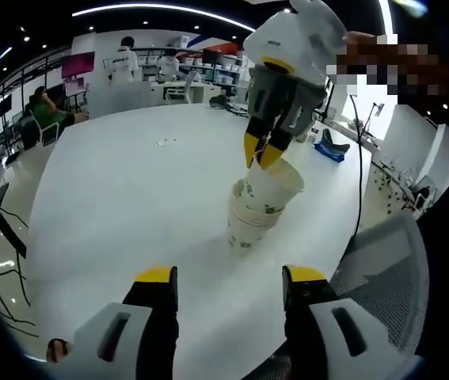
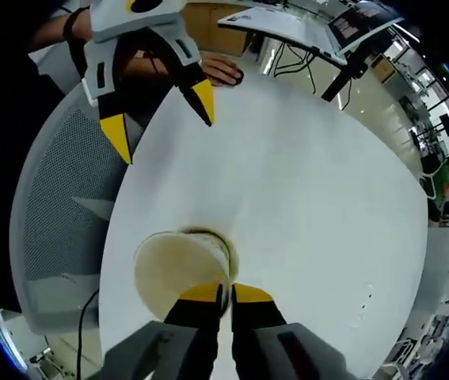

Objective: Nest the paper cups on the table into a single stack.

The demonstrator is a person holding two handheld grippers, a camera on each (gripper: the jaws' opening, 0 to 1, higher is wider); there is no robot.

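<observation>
1. In the left gripper view, the left gripper [image 1: 230,286] is hovering over the near edge of the white round table [image 1: 129,198], its two yellow-tipped jaws standing wide apart with nothing between them.
2. The same gripper is showing in the right gripper view [image 2: 163,113], hanging over the table's edge beside a grey mesh chair [image 2: 58,206], jaws spread and holding nothing.
3. The right gripper [image 1: 262,152] is reaching down from above in the left gripper view, its yellow tips pinching the rim of the top paper cup [image 1: 275,186].
4. In the right gripper view, the right gripper [image 2: 224,294] is showing its jaws drawn nearly together, with the cup's rim [image 2: 178,269] clamped between them.
5. The top paper cup is sitting tilted in the mouth of the cup stack [image 1: 249,223], not level with the cups beneath it.
6. The cup stack is standing upright on the table, toward the edge near the mesh chair [image 1: 390,277], between the two grippers.
7. A hand [image 2: 222,71] is resting at the table's edge behind the left gripper in the right gripper view.
8. Beyond the table, a person in green [image 1: 46,111] is sitting and a person in white [image 1: 123,62] is standing by the desks.
</observation>
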